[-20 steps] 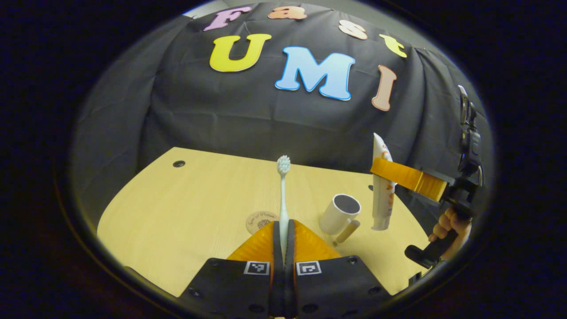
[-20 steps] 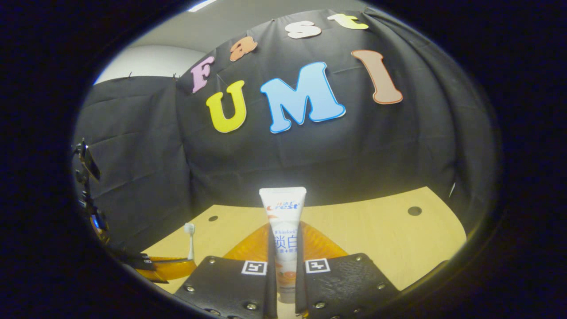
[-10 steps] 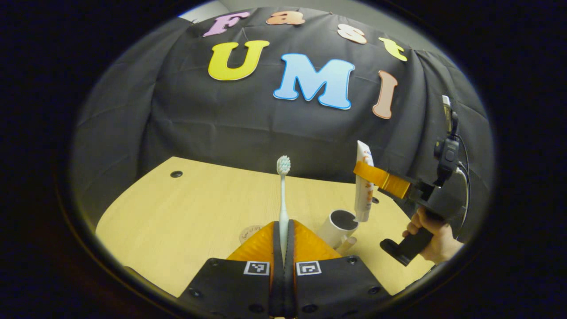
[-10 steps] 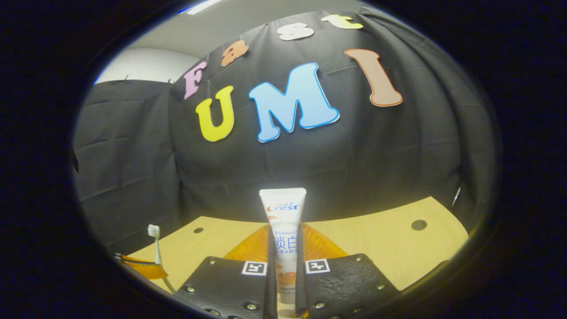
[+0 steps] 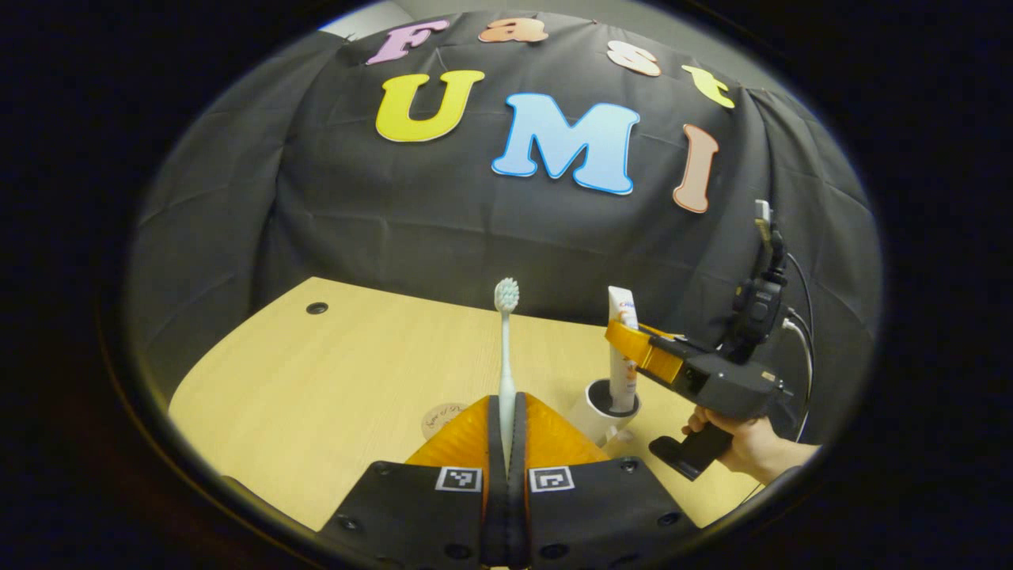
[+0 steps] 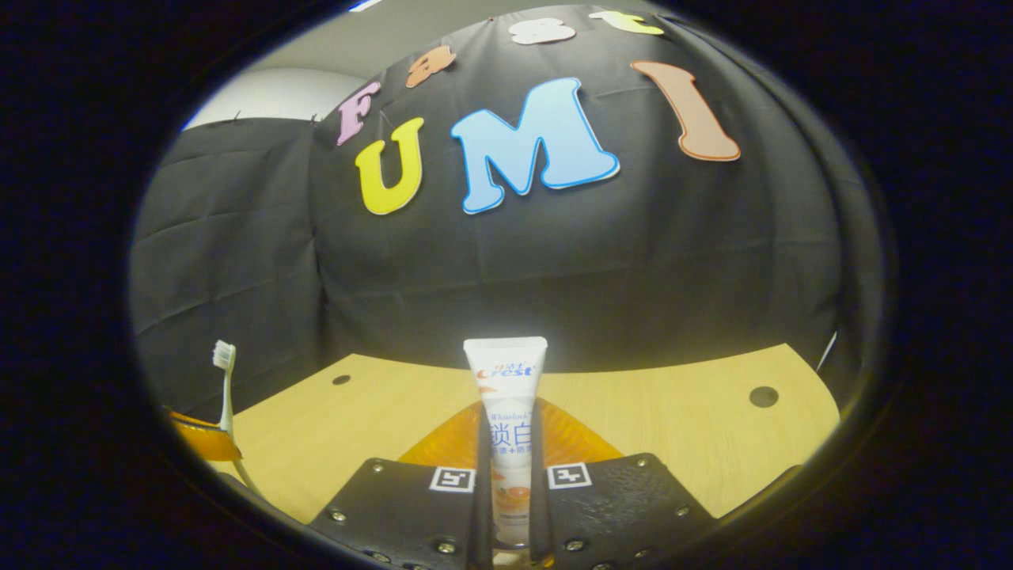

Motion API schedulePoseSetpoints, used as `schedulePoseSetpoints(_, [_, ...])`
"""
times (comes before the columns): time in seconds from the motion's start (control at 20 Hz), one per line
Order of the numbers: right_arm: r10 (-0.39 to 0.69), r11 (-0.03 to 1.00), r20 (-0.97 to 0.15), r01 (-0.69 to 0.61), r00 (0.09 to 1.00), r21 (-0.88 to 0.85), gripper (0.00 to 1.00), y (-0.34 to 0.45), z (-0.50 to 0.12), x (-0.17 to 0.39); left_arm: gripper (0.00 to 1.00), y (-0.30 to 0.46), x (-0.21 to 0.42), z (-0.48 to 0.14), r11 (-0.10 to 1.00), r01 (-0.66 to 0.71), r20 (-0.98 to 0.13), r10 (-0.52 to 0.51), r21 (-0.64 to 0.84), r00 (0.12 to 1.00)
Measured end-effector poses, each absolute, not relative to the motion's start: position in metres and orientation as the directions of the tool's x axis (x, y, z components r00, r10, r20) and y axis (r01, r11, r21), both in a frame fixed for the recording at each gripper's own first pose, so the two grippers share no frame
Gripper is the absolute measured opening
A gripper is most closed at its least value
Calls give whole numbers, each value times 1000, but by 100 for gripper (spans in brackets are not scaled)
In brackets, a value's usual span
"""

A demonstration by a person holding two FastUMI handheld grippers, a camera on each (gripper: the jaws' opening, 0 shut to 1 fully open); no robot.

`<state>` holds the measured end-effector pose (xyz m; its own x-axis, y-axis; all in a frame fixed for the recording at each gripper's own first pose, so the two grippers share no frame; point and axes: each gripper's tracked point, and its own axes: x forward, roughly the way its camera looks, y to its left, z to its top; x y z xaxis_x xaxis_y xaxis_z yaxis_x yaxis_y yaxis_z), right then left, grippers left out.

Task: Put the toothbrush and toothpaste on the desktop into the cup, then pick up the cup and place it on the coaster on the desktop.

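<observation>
In the left gripper view, my left gripper (image 5: 506, 405) is shut on a white toothbrush (image 5: 505, 348), which stands upright with its bristles on top. To its right stands the white cup (image 5: 589, 416) on the wooden table (image 5: 332, 372). My right gripper (image 5: 627, 339), held by a hand (image 5: 748, 445), is shut on the toothpaste tube (image 5: 623, 381), whose lower end sits inside the cup's mouth. In the right gripper view, my right gripper (image 6: 510, 447) clamps the upright toothpaste (image 6: 508, 396). The toothbrush (image 6: 225, 384) and left gripper (image 6: 207, 439) appear at the far left. The cup is hidden below.
A round coaster (image 5: 442, 417) lies on the table just left of my left gripper's fingers, partly hidden by them. Small dark holes (image 5: 316, 307) (image 6: 764, 396) mark the table's far corners. The black cloth wall stands right behind the table.
My right gripper has carried the toothpaste left and down, from beside the cup to over it, and its lower end is now in the cup. The left gripper held nearly still with the toothbrush.
</observation>
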<state>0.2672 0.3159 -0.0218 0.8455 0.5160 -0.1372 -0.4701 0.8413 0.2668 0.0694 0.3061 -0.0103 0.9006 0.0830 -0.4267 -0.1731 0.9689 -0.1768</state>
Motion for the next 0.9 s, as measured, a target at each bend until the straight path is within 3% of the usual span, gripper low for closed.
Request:
schedulePoseSetpoints(0.7, [577,814,-345,-555,740,170,25,320,-78,229,8,289,80,-25,966,-167,-437,65,-198,897])
schedulePoseSetpoints(0.9, [569,821,-339,-545,749,172,30,317,-72,227,7,286,83,-24,967,-155,-431,54,-202,901])
